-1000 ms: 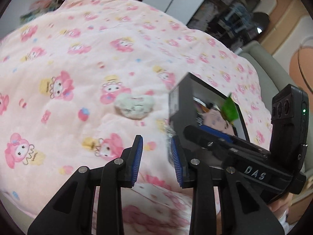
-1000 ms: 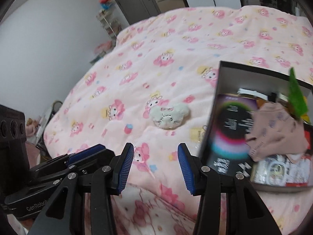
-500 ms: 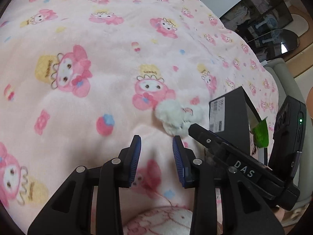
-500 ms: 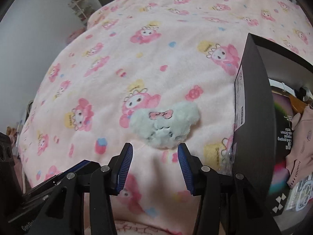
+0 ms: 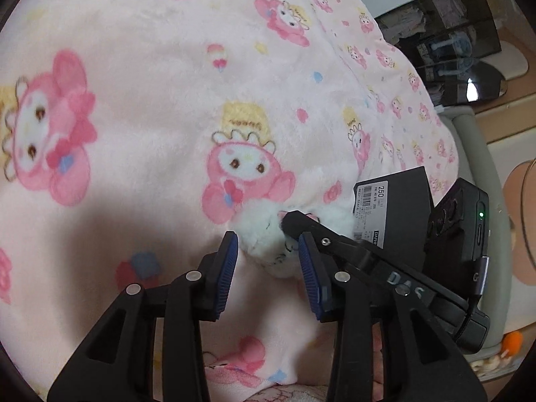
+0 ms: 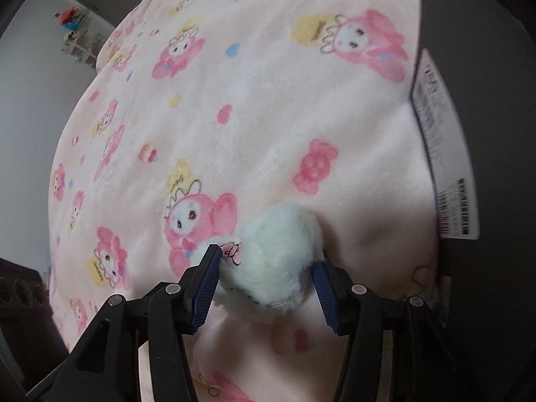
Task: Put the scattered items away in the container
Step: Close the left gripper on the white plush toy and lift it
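A small white plush toy point(image 6: 278, 254) with a pink bow lies on the pink cartoon-print blanket point(image 6: 268, 100), close beside the black box point(image 6: 485, 134). My right gripper point(image 6: 266, 284) points steeply down and straddles the toy. Its jaws are opening, with the toy between the blue pads point(image 6: 206, 284). In the left wrist view the plush toy point(image 5: 261, 238) sits just ahead of and partly between the tips of my left gripper point(image 5: 268, 268), which stands partly open and holds nothing. One finger of the right gripper point(image 5: 335, 244) crosses over the toy from the right.
The black box point(image 5: 395, 211) has a white barcode label on its side wall, and its inside is hidden. Beyond the blanket point(image 5: 167, 83) are a grey sofa edge point(image 5: 469, 154) and dark furniture at the right. The left gripper's black body point(image 6: 20, 288) is at the lower left.
Both grippers came down and closer to the blanket. The plush toy, earlier ahead of the right gripper's tips, now sits between them, and those jaws stand slightly wider.
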`<move>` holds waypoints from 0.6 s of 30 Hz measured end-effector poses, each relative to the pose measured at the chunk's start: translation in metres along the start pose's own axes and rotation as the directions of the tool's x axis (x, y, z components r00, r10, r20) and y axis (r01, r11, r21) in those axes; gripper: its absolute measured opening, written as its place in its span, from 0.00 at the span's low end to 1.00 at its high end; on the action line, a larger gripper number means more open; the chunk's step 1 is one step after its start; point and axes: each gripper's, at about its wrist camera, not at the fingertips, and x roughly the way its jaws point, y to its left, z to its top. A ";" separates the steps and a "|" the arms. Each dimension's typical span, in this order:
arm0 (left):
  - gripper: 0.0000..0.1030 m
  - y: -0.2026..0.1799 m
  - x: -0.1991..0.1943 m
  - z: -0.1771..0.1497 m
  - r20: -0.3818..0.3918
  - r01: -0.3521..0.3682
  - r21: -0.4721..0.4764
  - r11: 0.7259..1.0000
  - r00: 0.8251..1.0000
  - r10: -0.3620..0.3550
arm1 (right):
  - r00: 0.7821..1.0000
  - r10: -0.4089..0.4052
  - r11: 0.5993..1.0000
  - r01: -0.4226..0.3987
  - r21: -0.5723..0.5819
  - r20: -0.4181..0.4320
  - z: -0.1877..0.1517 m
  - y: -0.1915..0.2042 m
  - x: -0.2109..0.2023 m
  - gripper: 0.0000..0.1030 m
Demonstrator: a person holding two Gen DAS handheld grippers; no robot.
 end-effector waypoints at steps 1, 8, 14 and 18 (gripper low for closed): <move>0.36 0.006 0.001 -0.003 -0.004 0.016 -0.019 1.000 1.000 -0.016 | 1.000 0.014 1.000 -0.014 -0.021 -0.009 -0.001 0.003 -0.001 0.45; 0.36 0.023 -0.026 -0.014 0.055 0.085 -0.098 0.992 0.995 -0.079 | 0.994 0.104 0.986 -0.109 -0.125 -0.046 -0.026 0.018 -0.021 0.35; 0.36 0.014 -0.019 -0.009 0.047 0.056 -0.086 0.995 0.998 -0.052 | 0.999 0.019 0.954 -0.033 -0.298 -0.051 -0.047 0.031 -0.033 0.35; 0.37 0.006 -0.003 0.000 0.012 0.172 -0.090 0.981 0.985 -0.171 | 0.997 0.065 0.955 -0.074 -0.287 -0.040 -0.052 0.031 -0.040 0.35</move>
